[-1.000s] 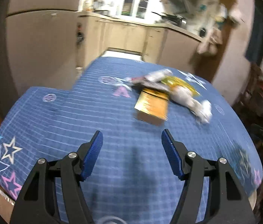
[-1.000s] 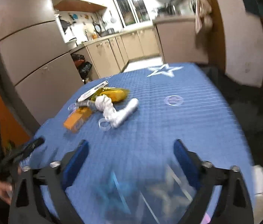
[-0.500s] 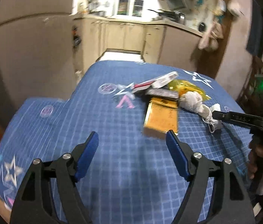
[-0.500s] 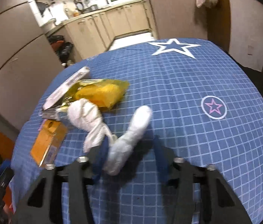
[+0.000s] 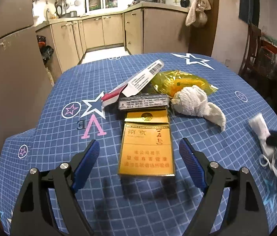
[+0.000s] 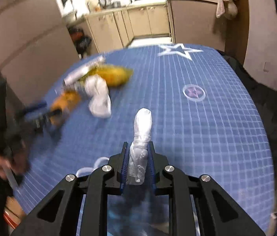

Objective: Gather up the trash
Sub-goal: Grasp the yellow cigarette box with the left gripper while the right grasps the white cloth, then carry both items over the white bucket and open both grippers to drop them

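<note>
Lying on the blue checked tablecloth (image 5: 60, 137) are five pieces of trash in one heap, and a sixth piece is carried apart from them. One yellow cigarette box (image 5: 147, 147) is seen between the fingers of the left gripper (image 5: 139, 153), whose jaws are opening wide and do not touch it. At twelve o'clock from the box, one dark flat packet (image 5: 143, 102) is placed just beside its lid. One long white carton (image 5: 138, 80) leans over this packet toward eleven o'clock. One yellow plastic wrapper (image 5: 181, 81) is found at one o'clock, and one crumpled white tissue (image 5: 193, 102) is touching it at two o'clock from the box. One rolled white mask (image 6: 141, 137) is clamped between the closed fingers of the right gripper (image 6: 138, 165), with its free end pointing to twelve o'clock above the cloth.
</note>
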### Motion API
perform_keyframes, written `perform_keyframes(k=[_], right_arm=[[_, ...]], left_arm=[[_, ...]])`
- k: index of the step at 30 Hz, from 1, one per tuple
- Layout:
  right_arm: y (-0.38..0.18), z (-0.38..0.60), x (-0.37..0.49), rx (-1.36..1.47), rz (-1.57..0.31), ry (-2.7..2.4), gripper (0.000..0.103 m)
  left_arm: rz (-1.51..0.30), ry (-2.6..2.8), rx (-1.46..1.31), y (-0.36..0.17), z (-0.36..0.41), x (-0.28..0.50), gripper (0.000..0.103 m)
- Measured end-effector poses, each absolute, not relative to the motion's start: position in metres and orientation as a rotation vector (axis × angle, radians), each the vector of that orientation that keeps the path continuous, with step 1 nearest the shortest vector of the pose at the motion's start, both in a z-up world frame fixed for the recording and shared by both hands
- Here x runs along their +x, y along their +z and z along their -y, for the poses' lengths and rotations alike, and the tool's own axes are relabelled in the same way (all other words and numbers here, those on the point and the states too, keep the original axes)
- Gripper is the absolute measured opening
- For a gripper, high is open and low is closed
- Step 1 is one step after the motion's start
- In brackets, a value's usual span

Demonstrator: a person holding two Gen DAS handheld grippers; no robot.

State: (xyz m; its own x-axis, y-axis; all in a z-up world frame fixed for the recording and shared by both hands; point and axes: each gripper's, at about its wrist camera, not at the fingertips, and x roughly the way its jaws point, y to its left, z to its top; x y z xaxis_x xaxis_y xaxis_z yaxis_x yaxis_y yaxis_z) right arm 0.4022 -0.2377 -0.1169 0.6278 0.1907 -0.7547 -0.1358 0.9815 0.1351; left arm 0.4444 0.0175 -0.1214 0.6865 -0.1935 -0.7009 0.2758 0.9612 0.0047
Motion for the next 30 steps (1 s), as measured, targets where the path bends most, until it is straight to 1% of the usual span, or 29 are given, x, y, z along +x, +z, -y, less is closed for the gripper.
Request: perform_keyframes(k=[2, 4, 5, 6, 9, 10, 12, 13, 14, 15, 16, 17, 22, 30], right_arm=[[-0.119, 0.24, 0.401, 0.086, -0.872, 0.207, 0.027], [-0.121, 0.24, 0.402, 0.097, -0.877, 0.191, 0.067], [-0.123, 0.238, 0.401, 0.076, -0.863, 0.172, 0.072], [-0.124, 0.234, 0.399, 0.057, -0.857, 0.165, 0.073], [-0.131, 0.229, 0.392, 0.036, -0.858, 0.153, 0.072], [-0.133, 0.226, 0.389, 0.025, -0.85, 0.14, 0.069], [-0.134, 0.22, 0.386, -0.01, -0.83, 0.114, 0.061], [-0.134, 0.219, 0.385, -0.014, -0.825, 0.104, 0.051], [-0.134, 0.219, 0.386, -0.008, -0.823, 0.099, 0.048], [-0.134, 0.221, 0.387, 0.01, -0.822, 0.095, 0.048], [-0.134, 0.223, 0.388, 0.017, -0.819, 0.087, 0.04], [-0.134, 0.224, 0.388, 0.014, -0.816, 0.078, 0.032], [-0.131, 0.24, 0.371, 0.099, -0.776, 0.096, 0.029], [-0.105, 0.255, 0.308, 0.115, -0.68, 0.089, 0.029]], left_arm=[[-0.802, -0.27, 0.102, -0.125, -0.018, 0.449, 0.08], [-0.844, -0.284, 0.093, -0.13, -0.019, 0.456, 0.08], [-0.862, -0.282, 0.087, -0.132, -0.02, 0.459, 0.08], [-0.874, -0.285, 0.075, -0.134, -0.021, 0.46, 0.08], [-0.882, -0.293, 0.058, -0.137, -0.025, 0.459, 0.08], [-0.883, -0.293, 0.062, -0.138, -0.024, 0.459, 0.08], [-0.884, -0.283, 0.08, -0.138, -0.021, 0.458, 0.08], [-0.883, -0.281, 0.087, -0.139, -0.019, 0.458, 0.078], [-0.882, -0.277, 0.091, -0.139, -0.019, 0.458, 0.073], [-0.879, -0.277, 0.096, -0.139, -0.018, 0.458, 0.069], [-0.872, -0.283, 0.105, -0.138, -0.014, 0.458, 0.06], [-0.866, -0.285, 0.119, -0.138, -0.01, 0.457, 0.054], [-0.843, -0.254, 0.158, -0.135, -0.002, 0.443, 0.053], [-0.731, -0.251, 0.211, -0.115, -0.005, 0.365, 0.053]])
